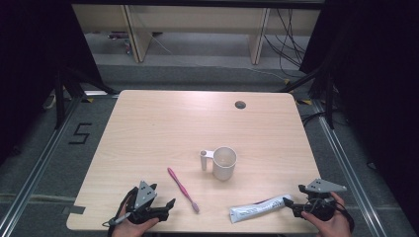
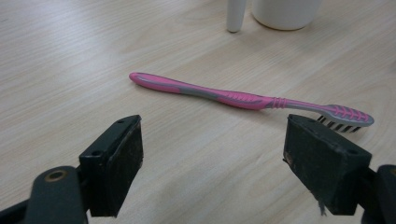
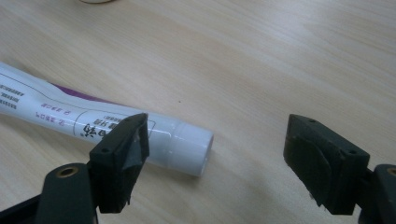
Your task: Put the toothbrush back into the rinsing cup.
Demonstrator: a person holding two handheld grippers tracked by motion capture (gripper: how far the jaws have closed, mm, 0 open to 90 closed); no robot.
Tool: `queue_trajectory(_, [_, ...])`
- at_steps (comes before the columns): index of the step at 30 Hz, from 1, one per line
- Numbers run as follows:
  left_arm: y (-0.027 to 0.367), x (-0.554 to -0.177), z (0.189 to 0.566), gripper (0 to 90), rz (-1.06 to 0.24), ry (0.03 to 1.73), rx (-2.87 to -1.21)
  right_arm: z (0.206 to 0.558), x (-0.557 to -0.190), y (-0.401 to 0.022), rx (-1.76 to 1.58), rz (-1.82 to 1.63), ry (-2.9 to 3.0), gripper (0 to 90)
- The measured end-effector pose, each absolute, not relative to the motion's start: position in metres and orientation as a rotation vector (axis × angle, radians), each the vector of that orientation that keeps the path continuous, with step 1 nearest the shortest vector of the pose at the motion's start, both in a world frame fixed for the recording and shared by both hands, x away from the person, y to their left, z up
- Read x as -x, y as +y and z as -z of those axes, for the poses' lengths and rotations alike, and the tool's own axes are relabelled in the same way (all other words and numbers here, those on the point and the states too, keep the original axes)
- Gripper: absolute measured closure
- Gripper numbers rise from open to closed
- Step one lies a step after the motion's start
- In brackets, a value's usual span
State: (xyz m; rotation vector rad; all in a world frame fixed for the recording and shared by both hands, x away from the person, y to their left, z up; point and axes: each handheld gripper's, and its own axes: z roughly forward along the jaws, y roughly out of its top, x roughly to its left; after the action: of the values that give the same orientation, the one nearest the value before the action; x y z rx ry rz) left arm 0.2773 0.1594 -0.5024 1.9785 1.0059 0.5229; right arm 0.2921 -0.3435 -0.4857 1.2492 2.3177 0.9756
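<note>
Both grippers rest low on the tabletop, fingers apart: the left gripper faces the toothbrush, the right gripper the toothpaste tube, probably ready to grasp.

The high view is evenly lit from above: the pale wood tabletop is bright and clear, while the surroundings on both sides fall into near-black. Shadows there are soft and short, lying close under the white cup and the pink toothbrush. The picture is slightly soft, with fine detail smeared. In the left gripper view the toothbrush is fairly sharp; the near black jaws are dark and a little blurred, and a diffuse shadow lies on the wood between them. In the right gripper view the toothpaste tube carries a faint sheen, its print perhaps too blurred to read.
</note>
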Motion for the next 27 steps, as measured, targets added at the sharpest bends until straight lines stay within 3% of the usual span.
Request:
queue_trajectory(12, [0.146, -0.285, 0.496, 20.1, -0.483, 0.905, -2.013, 0.486, -0.293, -0.346, -1.245, -0.982, 2.309, 23.5])
queue_trajectory(20, [0.139, -0.305, 0.484, 24.2, -0.556, 0.706, -2.185, 0.487, -0.293, -0.345, -1.245, -0.99, 2.315, 23.6])
queue_trajectory(27, [0.135, -0.322, 0.486, 26.7, -0.479, 0.63, -2.258, 0.487, -0.294, -0.346, -1.241, -1.001, 2.321, 23.7])
